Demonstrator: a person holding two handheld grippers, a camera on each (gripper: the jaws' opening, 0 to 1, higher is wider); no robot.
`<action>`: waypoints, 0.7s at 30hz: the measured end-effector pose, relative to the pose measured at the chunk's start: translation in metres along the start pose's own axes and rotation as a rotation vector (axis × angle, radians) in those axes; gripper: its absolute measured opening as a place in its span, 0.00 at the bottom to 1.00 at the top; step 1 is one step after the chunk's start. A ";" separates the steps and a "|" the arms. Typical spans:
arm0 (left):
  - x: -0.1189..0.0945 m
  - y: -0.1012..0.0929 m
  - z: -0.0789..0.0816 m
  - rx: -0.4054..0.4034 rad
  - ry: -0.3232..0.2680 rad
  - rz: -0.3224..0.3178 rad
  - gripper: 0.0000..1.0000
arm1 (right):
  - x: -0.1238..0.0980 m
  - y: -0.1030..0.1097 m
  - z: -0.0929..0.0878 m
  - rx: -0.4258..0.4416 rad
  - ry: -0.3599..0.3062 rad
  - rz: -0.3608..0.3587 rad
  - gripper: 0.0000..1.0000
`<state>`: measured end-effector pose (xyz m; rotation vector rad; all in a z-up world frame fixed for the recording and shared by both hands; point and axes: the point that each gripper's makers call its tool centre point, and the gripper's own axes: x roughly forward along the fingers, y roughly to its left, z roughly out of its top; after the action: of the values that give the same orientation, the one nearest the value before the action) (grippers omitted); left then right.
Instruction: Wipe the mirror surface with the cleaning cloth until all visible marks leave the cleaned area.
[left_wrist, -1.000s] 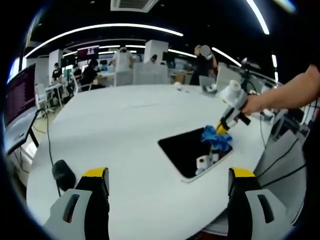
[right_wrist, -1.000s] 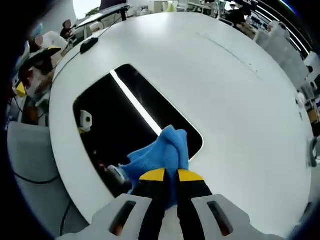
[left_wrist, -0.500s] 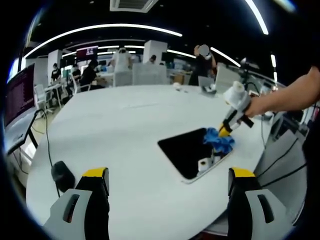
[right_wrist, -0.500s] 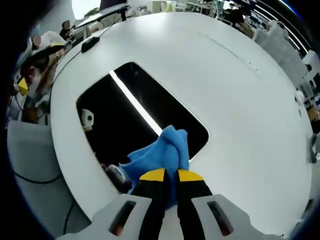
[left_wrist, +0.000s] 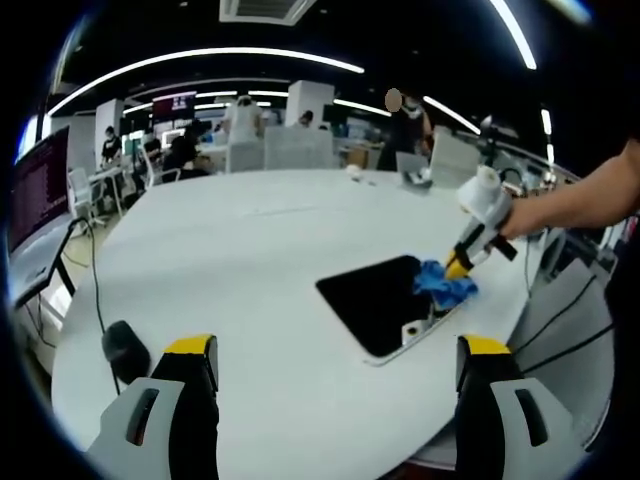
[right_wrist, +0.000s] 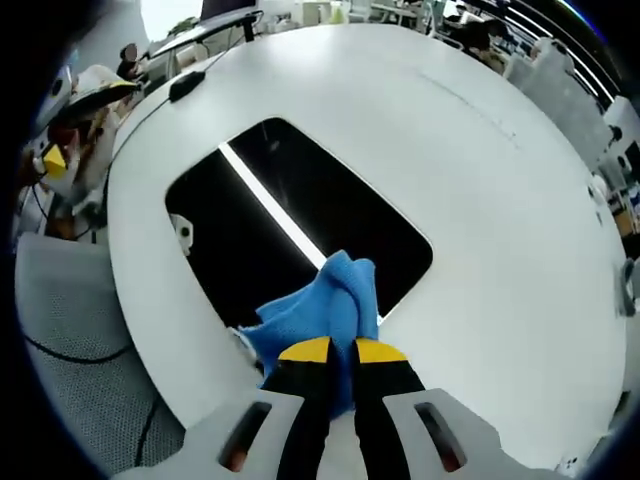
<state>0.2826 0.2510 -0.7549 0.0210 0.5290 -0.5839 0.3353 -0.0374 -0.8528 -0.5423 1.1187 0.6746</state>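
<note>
The right gripper (right_wrist: 332, 352), clamped on the blue cloth (right_wrist: 318, 308), has dragged it toward the mirror (right_wrist: 300, 215) edge nearest itself; wiping seems midway; the left gripper (left_wrist: 335, 365) hangs wide open, empty.

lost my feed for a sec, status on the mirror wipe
Right gripper shut on blue cloth, cloth pressed at mirror near edge. Left gripper open, clear of the mirror. Nothing blocking.
</note>
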 end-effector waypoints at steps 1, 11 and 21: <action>0.000 0.000 0.000 -0.001 0.000 0.001 0.99 | 0.000 0.001 -0.001 0.002 -0.001 0.001 0.03; 0.001 -0.001 0.000 -0.002 -0.001 0.002 0.99 | -0.004 0.012 -0.009 0.011 -0.006 0.016 0.03; 0.001 -0.001 0.000 0.003 0.002 0.005 0.99 | -0.005 0.015 -0.011 0.018 -0.013 0.020 0.03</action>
<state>0.2829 0.2501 -0.7552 0.0259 0.5295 -0.5799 0.3163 -0.0357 -0.8529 -0.5114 1.1185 0.6838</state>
